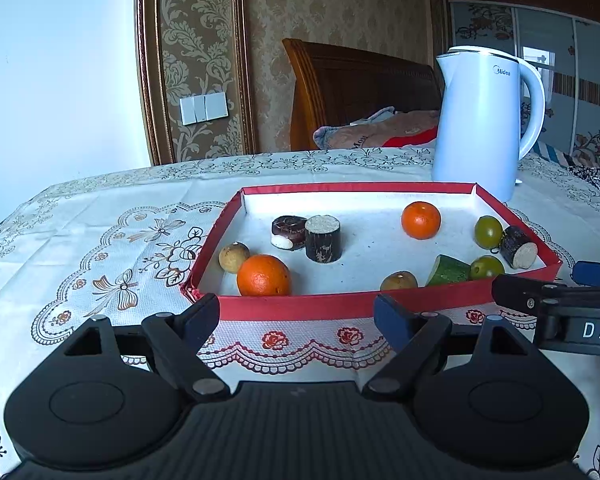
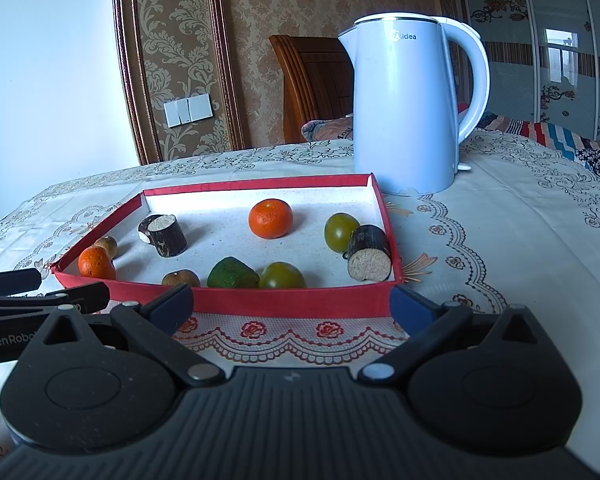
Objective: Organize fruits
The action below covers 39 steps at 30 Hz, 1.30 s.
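We are holding the left gripper (image 1: pixel 296 312) and right gripper (image 2: pixel 292 306) wide and empty before the red tray (image 1: pixel 340 306), where oranges (image 1: pixel 263 276), green tomatoes (image 2: pixel 342 231) and cane pieces (image 2: pixel 370 254) are lying scattered, fitting either sorting ahead or gathering finished.

Both views are taken low and close, facing the shallow red-rimmed cardboard tray (image 1: pixel 292 306) (image 2: pixel 284 300) and tall white plastic kettle (image 1: pixel 480 120) (image 2: pixel 404 112); the left view apparently sits further left, each catching the other's black gripper.
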Each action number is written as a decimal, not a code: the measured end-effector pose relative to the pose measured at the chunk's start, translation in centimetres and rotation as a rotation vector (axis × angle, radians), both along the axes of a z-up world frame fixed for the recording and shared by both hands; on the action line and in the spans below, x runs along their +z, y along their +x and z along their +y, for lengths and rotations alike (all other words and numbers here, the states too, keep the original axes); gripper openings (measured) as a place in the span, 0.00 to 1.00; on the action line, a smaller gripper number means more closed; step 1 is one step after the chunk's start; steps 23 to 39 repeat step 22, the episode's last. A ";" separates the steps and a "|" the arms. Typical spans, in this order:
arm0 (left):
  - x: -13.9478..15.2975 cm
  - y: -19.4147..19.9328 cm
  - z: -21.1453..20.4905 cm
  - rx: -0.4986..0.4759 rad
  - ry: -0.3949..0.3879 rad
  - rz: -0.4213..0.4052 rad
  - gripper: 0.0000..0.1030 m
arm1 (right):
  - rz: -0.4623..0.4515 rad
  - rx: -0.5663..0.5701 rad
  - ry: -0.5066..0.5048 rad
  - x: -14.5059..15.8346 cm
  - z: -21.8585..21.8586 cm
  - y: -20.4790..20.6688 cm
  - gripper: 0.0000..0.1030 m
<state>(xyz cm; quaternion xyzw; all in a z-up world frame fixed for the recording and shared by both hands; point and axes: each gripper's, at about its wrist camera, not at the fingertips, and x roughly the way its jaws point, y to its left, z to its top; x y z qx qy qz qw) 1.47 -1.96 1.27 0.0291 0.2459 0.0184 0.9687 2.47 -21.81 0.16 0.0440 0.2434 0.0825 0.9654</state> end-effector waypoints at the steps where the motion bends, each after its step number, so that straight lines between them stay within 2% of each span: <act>1: 0.0 0.0 -0.1 -0.002 0.002 0.000 0.82 | 0.000 0.000 0.000 0.0 0.0 0.0 1.00; 18: 0.0 -0.2 -0.3 -0.006 0.029 -0.011 0.82 | 0.000 0.000 -0.001 0.0 0.0 0.1 1.00; 39: 0.0 -0.2 0.1 -0.013 0.019 0.002 0.82 | -0.001 0.002 -0.001 0.1 0.0 0.0 1.00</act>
